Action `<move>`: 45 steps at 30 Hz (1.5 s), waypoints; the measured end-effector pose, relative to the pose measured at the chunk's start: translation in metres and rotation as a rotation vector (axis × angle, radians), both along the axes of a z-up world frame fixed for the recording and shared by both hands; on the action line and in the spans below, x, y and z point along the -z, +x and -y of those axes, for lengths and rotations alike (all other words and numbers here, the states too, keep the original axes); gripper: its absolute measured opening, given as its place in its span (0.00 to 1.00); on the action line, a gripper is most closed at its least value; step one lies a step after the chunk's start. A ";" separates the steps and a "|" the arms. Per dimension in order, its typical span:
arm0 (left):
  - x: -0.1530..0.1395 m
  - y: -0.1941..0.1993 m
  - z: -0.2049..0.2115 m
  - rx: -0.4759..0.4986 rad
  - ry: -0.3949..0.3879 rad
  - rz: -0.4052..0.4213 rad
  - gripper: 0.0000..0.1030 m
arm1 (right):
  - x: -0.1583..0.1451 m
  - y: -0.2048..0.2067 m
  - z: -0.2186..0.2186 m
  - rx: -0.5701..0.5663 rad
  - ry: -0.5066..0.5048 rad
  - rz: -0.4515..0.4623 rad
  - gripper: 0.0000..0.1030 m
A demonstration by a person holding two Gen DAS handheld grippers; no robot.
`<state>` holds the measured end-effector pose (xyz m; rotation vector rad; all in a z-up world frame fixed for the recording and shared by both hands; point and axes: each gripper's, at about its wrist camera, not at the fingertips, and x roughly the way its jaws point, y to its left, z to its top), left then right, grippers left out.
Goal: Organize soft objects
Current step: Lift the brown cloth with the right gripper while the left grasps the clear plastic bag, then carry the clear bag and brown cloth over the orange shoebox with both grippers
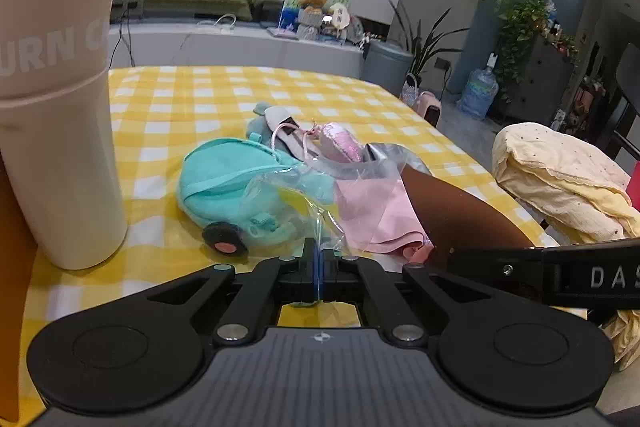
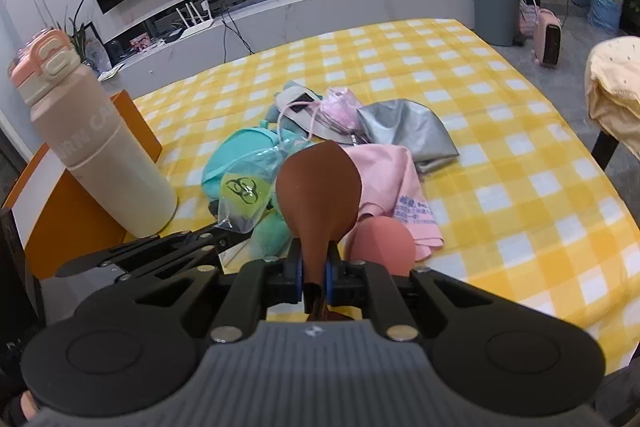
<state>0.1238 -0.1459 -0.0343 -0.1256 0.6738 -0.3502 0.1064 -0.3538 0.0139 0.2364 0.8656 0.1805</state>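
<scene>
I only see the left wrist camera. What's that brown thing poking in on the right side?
Observer: It's a flat brown teardrop-shaped piece, and the right tool is shut on its narrow end.
Operator: Is anything printed on the clear bag that the left tool is pinching?
Observer: Yes. Its yellow-green patch carries a black symbol that looks like a biohazard sign.
Operator: What's on top of the big bottle? It's cut off for me.
Observer: A pink and cream flip lid.
</scene>
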 end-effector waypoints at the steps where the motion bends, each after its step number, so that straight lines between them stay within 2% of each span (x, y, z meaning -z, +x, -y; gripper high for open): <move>1: -0.002 0.001 -0.001 -0.004 -0.003 -0.013 0.00 | -0.001 0.000 -0.002 -0.004 -0.004 0.004 0.07; 6: -0.011 -0.006 -0.003 -0.007 -0.014 -0.015 0.00 | -0.006 -0.003 -0.006 -0.021 -0.003 0.033 0.07; 15: -0.031 -0.028 -0.012 -0.015 -0.023 -0.035 0.00 | -0.008 -0.002 -0.015 -0.018 -0.041 0.026 0.07; 19: -0.041 -0.046 -0.018 -0.020 -0.012 -0.062 0.00 | -0.016 -0.007 -0.017 -0.011 -0.058 0.052 0.07; 23: -0.052 -0.065 -0.027 -0.044 0.038 -0.080 0.00 | -0.029 -0.016 -0.026 -0.035 -0.064 0.092 0.07; 26: -0.061 -0.081 -0.039 -0.076 0.074 -0.080 0.00 | -0.042 -0.025 -0.039 -0.078 -0.077 0.129 0.07; 32: -0.077 -0.112 -0.070 -0.122 0.081 -0.082 0.00 | -0.067 -0.047 -0.069 -0.172 -0.076 0.201 0.07; 36: -0.086 -0.130 -0.097 -0.161 0.097 -0.084 0.00 | -0.079 -0.059 -0.094 -0.284 -0.064 0.256 0.07; 45: -0.135 -0.157 -0.169 -0.296 0.074 0.032 0.00 | -0.107 -0.082 -0.149 -0.448 0.006 0.359 0.08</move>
